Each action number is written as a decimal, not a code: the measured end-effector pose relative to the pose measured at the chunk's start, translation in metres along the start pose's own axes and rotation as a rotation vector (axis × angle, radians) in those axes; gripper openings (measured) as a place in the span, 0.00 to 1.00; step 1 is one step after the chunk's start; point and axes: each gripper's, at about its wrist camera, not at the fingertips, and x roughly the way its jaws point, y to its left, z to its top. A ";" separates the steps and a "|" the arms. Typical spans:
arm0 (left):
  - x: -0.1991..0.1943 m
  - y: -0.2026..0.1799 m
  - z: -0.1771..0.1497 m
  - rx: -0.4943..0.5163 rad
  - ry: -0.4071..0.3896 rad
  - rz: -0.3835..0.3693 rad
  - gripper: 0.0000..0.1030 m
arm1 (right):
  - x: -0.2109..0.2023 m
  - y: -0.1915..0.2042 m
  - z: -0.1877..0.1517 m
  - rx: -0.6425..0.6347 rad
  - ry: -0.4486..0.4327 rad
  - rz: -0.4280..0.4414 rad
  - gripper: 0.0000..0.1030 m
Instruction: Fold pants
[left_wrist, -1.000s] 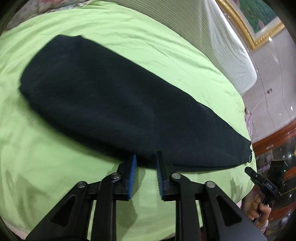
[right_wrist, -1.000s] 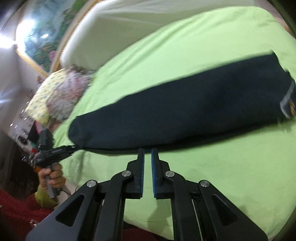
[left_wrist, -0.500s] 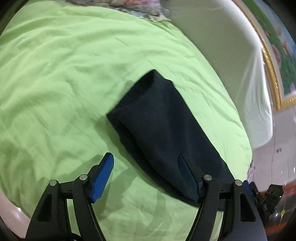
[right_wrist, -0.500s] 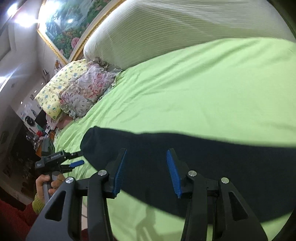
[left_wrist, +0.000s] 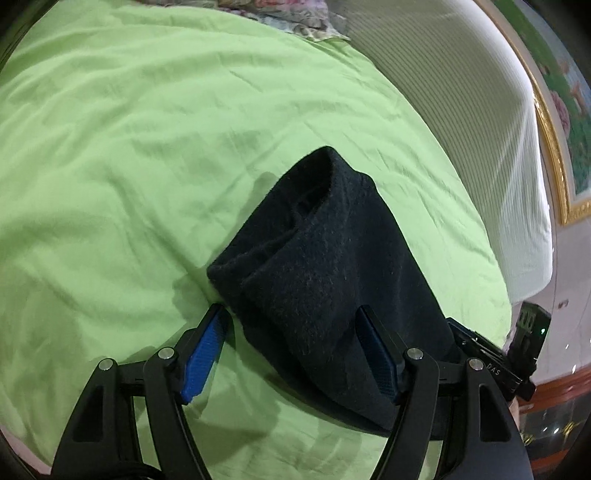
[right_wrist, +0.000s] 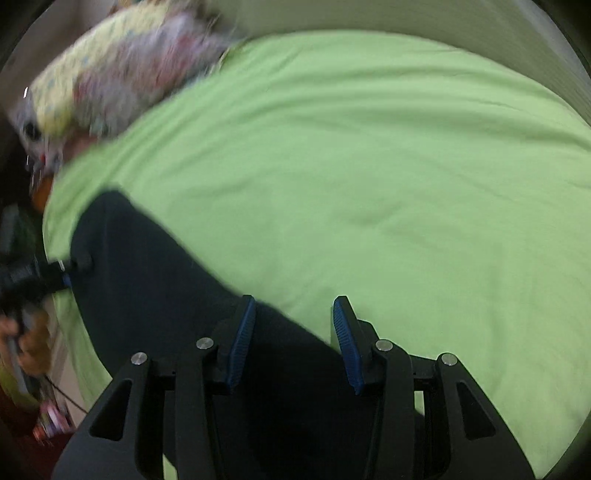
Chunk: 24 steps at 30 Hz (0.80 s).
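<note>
The dark navy pants (left_wrist: 325, 273) lie folded lengthwise as a long strip on a green bedsheet (left_wrist: 129, 155). In the left wrist view my left gripper (left_wrist: 291, 347) is open, its blue pads on either side of the pants' near part, just above the cloth. In the right wrist view the pants (right_wrist: 155, 280) run from the left edge to under my right gripper (right_wrist: 293, 339), which is open with the pants' edge between its jaws. The left gripper also shows in the right wrist view (right_wrist: 55, 275) at the pants' far end.
A white ribbed headboard (left_wrist: 461, 122) runs along the bed's far side, with a gold-framed picture (left_wrist: 554, 140) beyond. Floral pillows (right_wrist: 110, 74) lie at the bed's far left corner. The bed's edge is close below both grippers.
Both grippers have gone from nearly shut to wide open and moved over the pants' opposite ends. The left camera now looks along the strip from close above the cloth.
</note>
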 end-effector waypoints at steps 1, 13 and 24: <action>0.000 0.000 -0.001 0.011 -0.004 0.001 0.70 | 0.001 0.004 -0.001 -0.027 0.014 0.024 0.44; 0.006 -0.017 -0.004 0.134 -0.077 0.039 0.46 | 0.012 0.022 0.004 -0.186 0.126 0.116 0.17; -0.056 -0.026 -0.011 0.273 -0.191 -0.164 0.19 | -0.065 0.029 -0.002 -0.126 -0.184 -0.050 0.12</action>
